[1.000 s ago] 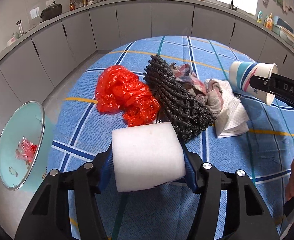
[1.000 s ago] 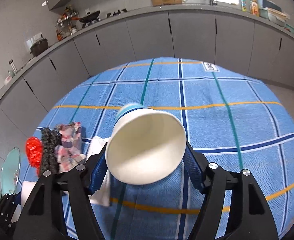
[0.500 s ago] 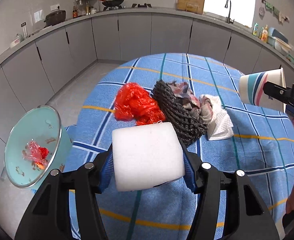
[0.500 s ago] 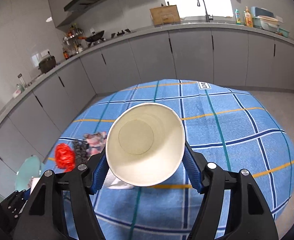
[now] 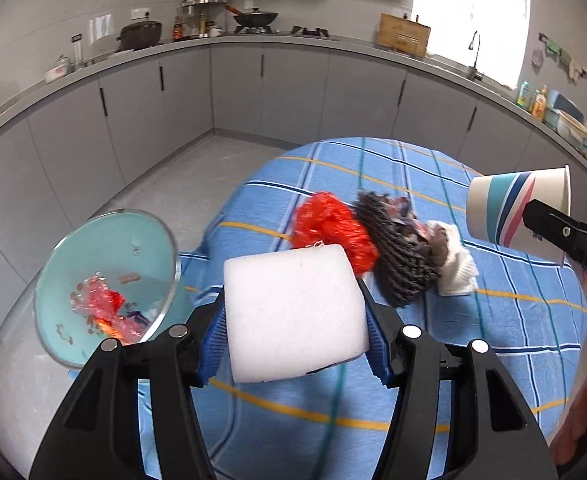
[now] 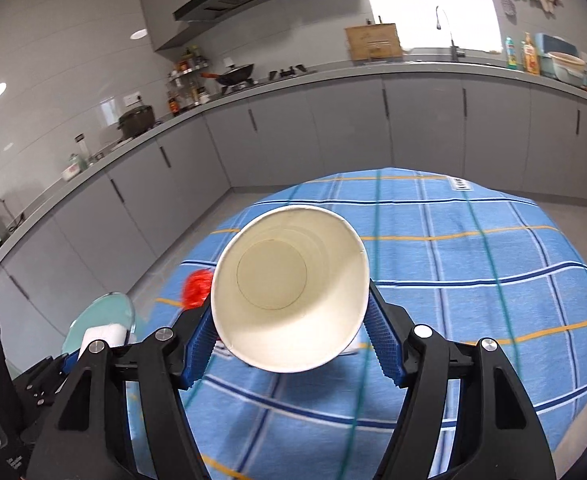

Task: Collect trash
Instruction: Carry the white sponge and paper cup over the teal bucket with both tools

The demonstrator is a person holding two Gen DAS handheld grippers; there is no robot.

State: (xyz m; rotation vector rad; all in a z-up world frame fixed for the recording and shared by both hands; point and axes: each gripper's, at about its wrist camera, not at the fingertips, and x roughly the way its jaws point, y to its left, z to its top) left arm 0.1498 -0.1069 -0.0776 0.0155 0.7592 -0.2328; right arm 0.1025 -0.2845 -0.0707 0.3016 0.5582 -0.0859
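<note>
Daylight comes from the window, which is burnt out to white in both views, and the room is bright with soft shadows. The counter bends strongly near the dark rounded corners. The tablecloth stripes are blurred.

Foam block: plain white. Paper cup: white with teal, navy and pink diagonal stripes; cream inside. Tablecloth: sky blue, checked with navy, white, yellow and green lines. Plastic bag: bright red. Knitted piece: dark grey, ribbed. Tissue: white. Bin: pale turquoise. Cabinets: flat grey. Hand-held gripper pads: blue, on black frames.
</note>
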